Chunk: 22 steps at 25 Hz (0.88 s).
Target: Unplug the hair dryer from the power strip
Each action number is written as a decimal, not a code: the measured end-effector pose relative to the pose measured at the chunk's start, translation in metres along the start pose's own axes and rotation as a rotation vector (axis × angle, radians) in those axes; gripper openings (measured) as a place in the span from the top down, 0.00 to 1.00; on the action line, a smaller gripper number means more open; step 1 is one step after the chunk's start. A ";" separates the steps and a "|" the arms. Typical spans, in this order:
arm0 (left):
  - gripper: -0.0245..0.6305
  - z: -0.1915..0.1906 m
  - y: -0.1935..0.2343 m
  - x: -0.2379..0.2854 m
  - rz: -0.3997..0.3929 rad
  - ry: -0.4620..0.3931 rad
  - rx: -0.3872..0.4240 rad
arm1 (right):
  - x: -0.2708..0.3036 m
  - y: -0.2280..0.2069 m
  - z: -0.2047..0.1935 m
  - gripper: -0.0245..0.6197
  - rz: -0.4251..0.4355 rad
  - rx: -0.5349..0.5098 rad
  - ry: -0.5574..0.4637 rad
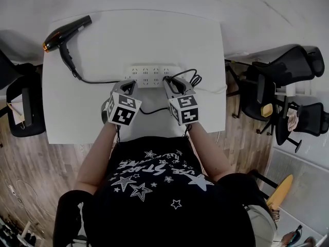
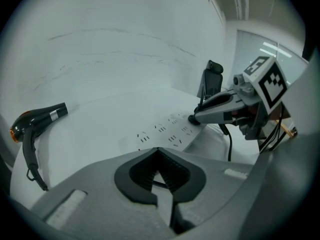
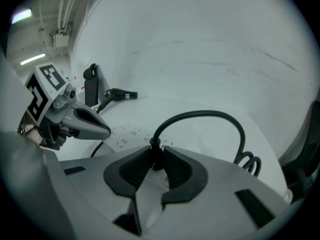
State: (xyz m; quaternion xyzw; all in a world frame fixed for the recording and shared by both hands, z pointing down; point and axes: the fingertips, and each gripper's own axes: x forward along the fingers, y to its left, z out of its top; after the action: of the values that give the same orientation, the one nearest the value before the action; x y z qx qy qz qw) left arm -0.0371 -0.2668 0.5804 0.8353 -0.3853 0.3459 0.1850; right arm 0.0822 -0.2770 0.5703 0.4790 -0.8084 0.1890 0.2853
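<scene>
The plug [image 3: 151,145] sits in the right end of the power strip [image 1: 149,75], which lies crosswise on the table [image 1: 154,30]. Its cord [image 3: 210,115] arcs up and away to the right. The right gripper [image 3: 154,152] is the nearer one and clamps the plug between its pads, so the pull probably goes straight up off the strip. The left gripper [image 2: 159,153], jaws together and empty, rests its tip at the strip's left end. The hair dryer [image 1: 67,32] lies far left.
</scene>
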 end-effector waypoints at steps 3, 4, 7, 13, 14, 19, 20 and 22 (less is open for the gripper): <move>0.95 0.000 0.000 0.000 -0.005 -0.002 -0.006 | 0.001 -0.005 -0.002 0.81 0.074 0.235 -0.014; 0.95 0.000 -0.001 0.000 -0.007 -0.003 -0.010 | 0.001 -0.007 -0.002 0.81 0.092 0.301 -0.019; 0.95 0.000 -0.001 0.000 -0.010 -0.003 -0.012 | 0.001 -0.007 0.000 0.81 0.081 0.278 -0.012; 0.95 0.000 -0.001 0.000 0.004 -0.006 0.018 | 0.001 0.000 0.003 0.83 -0.045 0.016 0.038; 0.95 0.000 -0.001 0.000 0.008 -0.010 0.023 | 0.001 0.002 0.002 0.83 -0.051 -0.001 0.043; 0.95 0.000 -0.001 0.000 0.000 -0.013 0.014 | 0.000 -0.001 0.000 0.83 0.007 0.027 0.045; 0.95 0.001 -0.001 0.001 -0.004 -0.017 0.004 | 0.000 -0.004 -0.001 0.83 0.046 0.119 0.032; 0.95 0.001 -0.001 0.001 -0.008 -0.028 -0.007 | -0.001 -0.009 -0.002 0.82 0.110 0.307 0.002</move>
State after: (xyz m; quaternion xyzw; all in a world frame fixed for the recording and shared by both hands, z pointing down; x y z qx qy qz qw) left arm -0.0351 -0.2670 0.5801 0.8410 -0.3858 0.3319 0.1837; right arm 0.0906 -0.2797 0.5715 0.4718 -0.7947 0.3261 0.1990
